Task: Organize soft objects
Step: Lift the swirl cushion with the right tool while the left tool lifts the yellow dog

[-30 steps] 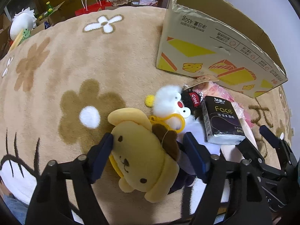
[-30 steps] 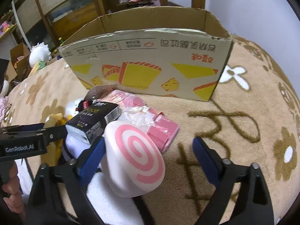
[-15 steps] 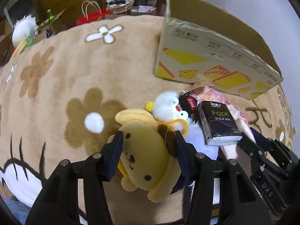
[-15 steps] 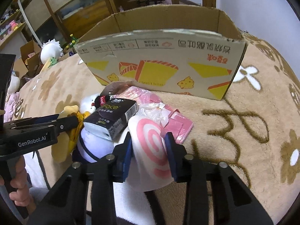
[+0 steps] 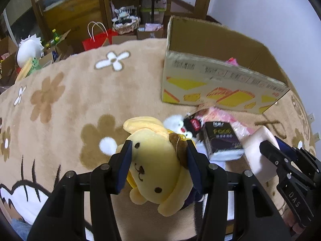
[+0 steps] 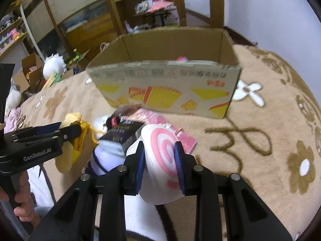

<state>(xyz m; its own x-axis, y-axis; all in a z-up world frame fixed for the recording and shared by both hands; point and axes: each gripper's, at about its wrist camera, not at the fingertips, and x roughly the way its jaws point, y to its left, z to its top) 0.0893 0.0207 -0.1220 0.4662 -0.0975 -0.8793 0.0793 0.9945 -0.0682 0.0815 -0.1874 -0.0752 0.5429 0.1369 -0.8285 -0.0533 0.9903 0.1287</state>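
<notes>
- The left tongs [image 5: 158,160] have closed in the last moment and now press on both sides of the yellow dog plush [image 5: 158,166]; a second ago their pads stood apart from it
- The right tongs [image 6: 159,160] have just been closing too, and they now squeeze the white cushion with the pink spiral [image 6: 162,156] between their pads, where before they were wide around it
- Both toys now seem to hang a little above the flower rug [image 5: 70,110], while earlier they lay on it, so I judge that the pick-up step is done for both hands at once
- The cardboard box [image 6: 170,76] stands open behind the pile, with something pink [image 6: 181,58] already inside; I think it is the place where the soft things must go
- On the rug between the hands and the box there are the white and black plush [image 5: 180,124], the dark tissue pack [image 5: 220,140] and the pink packets [image 6: 160,118]
- The tissue pack leans against the cushion, so it may slide when the cushion goes up
</notes>
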